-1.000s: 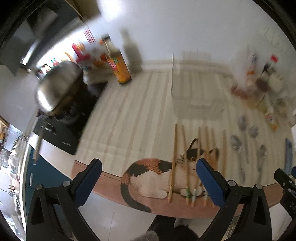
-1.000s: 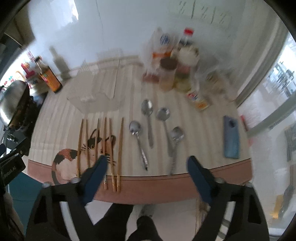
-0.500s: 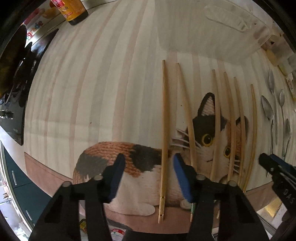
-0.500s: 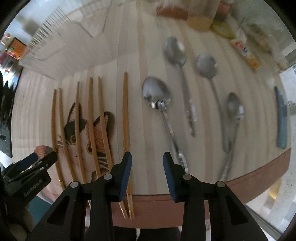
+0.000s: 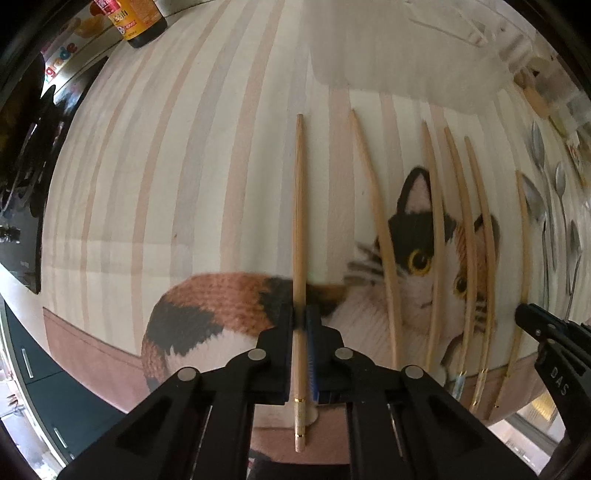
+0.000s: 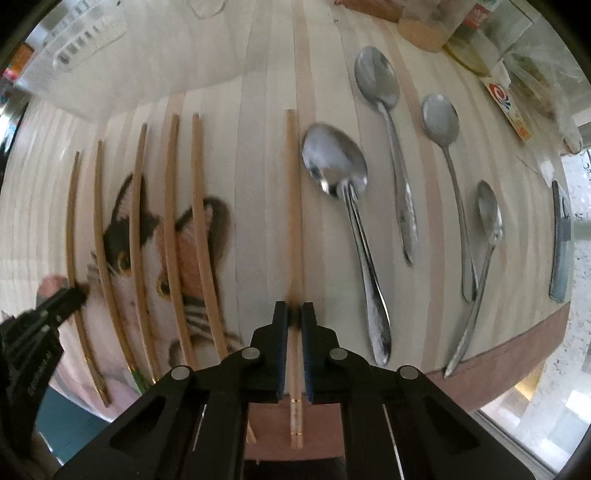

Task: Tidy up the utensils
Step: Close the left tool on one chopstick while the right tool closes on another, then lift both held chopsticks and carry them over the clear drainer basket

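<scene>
Several wooden chopsticks lie side by side on a striped cat-print mat [image 5: 207, 184]. My left gripper [image 5: 302, 317] is shut on the leftmost chopstick [image 5: 299, 206], near its thick end. My right gripper [image 6: 294, 314] is shut on the rightmost chopstick [image 6: 293, 192], near its thick end too. Both chopsticks still lie flat along the mat. The other chopsticks [image 5: 436, 236] lie between the two grippers; they also show in the right wrist view [image 6: 170, 221]. Several metal spoons [image 6: 343, 192] lie right of the chopsticks. A clear utensil tray [image 5: 406, 51] stands behind the chopsticks.
A sauce bottle [image 5: 136, 22] stands at the back left, beside a dark stove [image 5: 22, 184]. Jars and packets [image 6: 461, 33] crowd the back right. A blue-grey phone [image 6: 559, 236] lies at the far right. The mat's brown front edge [image 6: 517, 350] is close to both grippers.
Both grippers came down from above the table and closed: the left on the leftmost chopstick, the right on the rightmost one.
</scene>
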### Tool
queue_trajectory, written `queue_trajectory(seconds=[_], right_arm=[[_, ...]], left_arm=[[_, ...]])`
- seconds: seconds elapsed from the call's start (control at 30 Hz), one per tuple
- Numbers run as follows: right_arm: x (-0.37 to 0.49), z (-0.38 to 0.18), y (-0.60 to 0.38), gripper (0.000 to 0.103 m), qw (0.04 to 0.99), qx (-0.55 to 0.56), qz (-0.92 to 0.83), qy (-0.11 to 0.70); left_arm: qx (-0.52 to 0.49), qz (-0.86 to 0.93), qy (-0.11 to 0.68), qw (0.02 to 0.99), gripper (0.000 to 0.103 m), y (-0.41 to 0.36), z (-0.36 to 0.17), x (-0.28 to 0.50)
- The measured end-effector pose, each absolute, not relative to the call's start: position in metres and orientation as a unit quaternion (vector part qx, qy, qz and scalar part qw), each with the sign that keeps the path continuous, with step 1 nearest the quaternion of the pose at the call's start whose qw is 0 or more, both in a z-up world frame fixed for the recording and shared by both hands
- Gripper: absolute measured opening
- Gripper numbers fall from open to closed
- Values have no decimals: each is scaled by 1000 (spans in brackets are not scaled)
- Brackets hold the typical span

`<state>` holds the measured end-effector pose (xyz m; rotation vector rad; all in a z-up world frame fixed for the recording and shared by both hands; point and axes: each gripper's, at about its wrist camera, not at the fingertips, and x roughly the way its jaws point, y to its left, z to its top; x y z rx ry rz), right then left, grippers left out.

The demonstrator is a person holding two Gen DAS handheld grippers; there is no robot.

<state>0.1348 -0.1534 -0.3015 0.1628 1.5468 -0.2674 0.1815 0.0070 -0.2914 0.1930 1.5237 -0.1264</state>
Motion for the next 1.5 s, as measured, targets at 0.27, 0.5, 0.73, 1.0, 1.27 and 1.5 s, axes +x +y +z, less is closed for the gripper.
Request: queue_trajectory(seconds=[0.27, 0.5, 0.73, 1.0, 1.27, 1.5], right_arm=[[101, -312, -156, 8, 699, 63, -113, 703], [93, -319, -155, 8, 697, 60, -114, 705], [100, -317, -156, 8, 692, 63, -109, 711], [142, -299, -150, 8, 702, 34, -116, 702], [135, -276, -141, 7, 722, 65, -95, 683], [122, -211, -140, 7, 761, 89, -69, 639]], left_arm=[[89, -58, 690, 716, 5, 23, -295, 156], [90, -57, 695, 711, 5, 24, -293, 163], [87, -54, 699, 707, 5, 23, -291, 171], [103, -56, 686, 718, 4, 18, -292, 160], [95, -33, 652, 751, 4, 30, -248, 138], [74, -33, 606, 791, 4, 33, -178, 132]])
